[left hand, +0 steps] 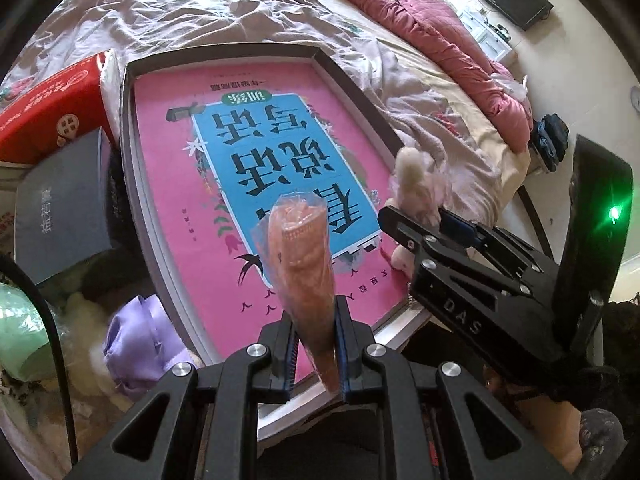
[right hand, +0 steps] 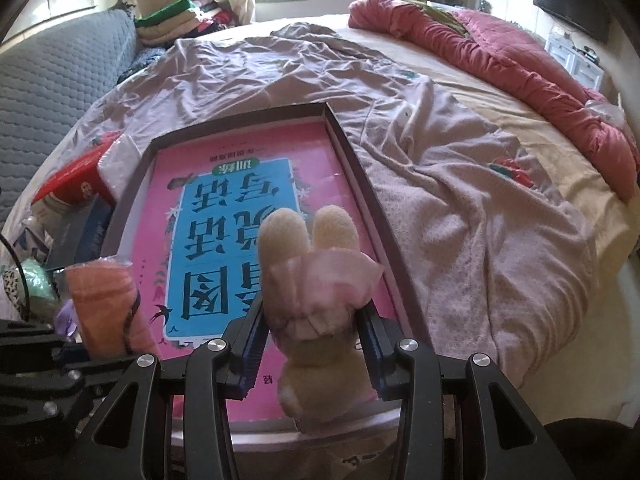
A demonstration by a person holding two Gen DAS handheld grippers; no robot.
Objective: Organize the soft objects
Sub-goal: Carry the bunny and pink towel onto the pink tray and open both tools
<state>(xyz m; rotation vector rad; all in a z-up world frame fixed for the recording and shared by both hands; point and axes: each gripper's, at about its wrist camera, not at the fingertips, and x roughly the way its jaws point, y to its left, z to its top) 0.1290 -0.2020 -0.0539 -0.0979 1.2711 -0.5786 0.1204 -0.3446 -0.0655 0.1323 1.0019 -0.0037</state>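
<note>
My left gripper (left hand: 316,344) is shut on an orange cloth in a clear plastic bag (left hand: 302,264) and holds it above the near end of a shallow grey tray (left hand: 344,80). The tray holds a pink and blue book (left hand: 256,168). My right gripper (right hand: 314,344) is shut on a cream plush rabbit in a pink dress (right hand: 316,292), also above the tray's near end (right hand: 360,184). In the left wrist view the right gripper (left hand: 416,220) sits at the tray's right edge with the rabbit (left hand: 416,180). The orange cloth (right hand: 104,304) shows at left in the right wrist view.
The tray lies on a bed with a crumpled mauve sheet (right hand: 440,184) and a red quilt (right hand: 520,64). A red box (left hand: 48,108), a grey book (left hand: 64,208), a purple cloth (left hand: 140,336) and a green object (left hand: 20,332) lie left of the tray.
</note>
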